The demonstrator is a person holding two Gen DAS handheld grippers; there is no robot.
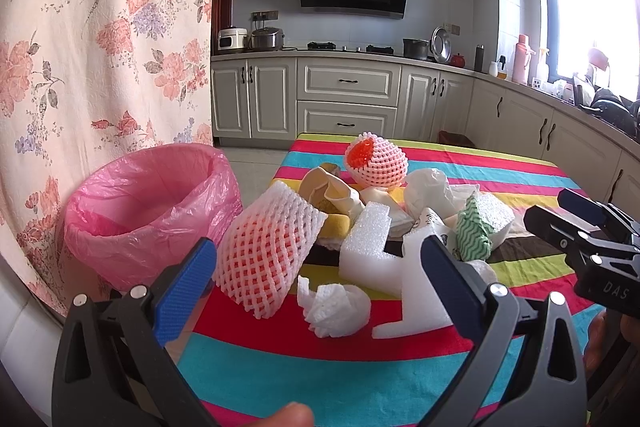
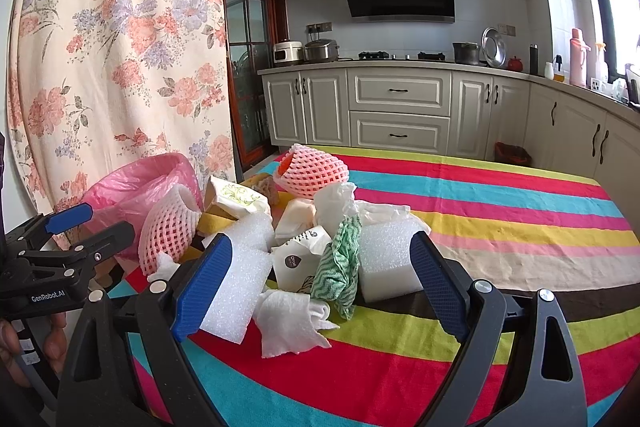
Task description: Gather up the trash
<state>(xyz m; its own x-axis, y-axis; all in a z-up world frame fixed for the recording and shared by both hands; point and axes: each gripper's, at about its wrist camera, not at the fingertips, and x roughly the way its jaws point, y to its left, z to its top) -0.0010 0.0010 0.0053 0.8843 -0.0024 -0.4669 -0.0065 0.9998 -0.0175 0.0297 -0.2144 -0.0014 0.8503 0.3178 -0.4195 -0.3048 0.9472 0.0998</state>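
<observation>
Looking through the left wrist view, I see my left tongs (image 1: 320, 267) spread wide and holding nothing, hovering over the striped desk (image 1: 400, 379). Between the blue pads sit a pink foam net (image 1: 264, 247), a crumpled tissue (image 1: 334, 307) and a white foam block (image 1: 368, 239). Behind them the trash heap hides its own lower layers; a netted red fruit (image 1: 376, 163) tops it. A bin lined with a pink bag (image 1: 148, 203) stands beside the desk's left edge, its base cut off by my tongs. The right tongs (image 1: 568, 215) enter from the right edge, seemingly parted.

From the right wrist view, my right tongs (image 2: 320, 275) are released too, framing a tissue (image 2: 292, 323), a green cloth (image 2: 340, 267) and a paper cup (image 2: 296, 263). The foam block (image 2: 236, 291) touches the left pad. The left tongs (image 2: 92, 223) partly block the pink bag (image 2: 136, 183).
</observation>
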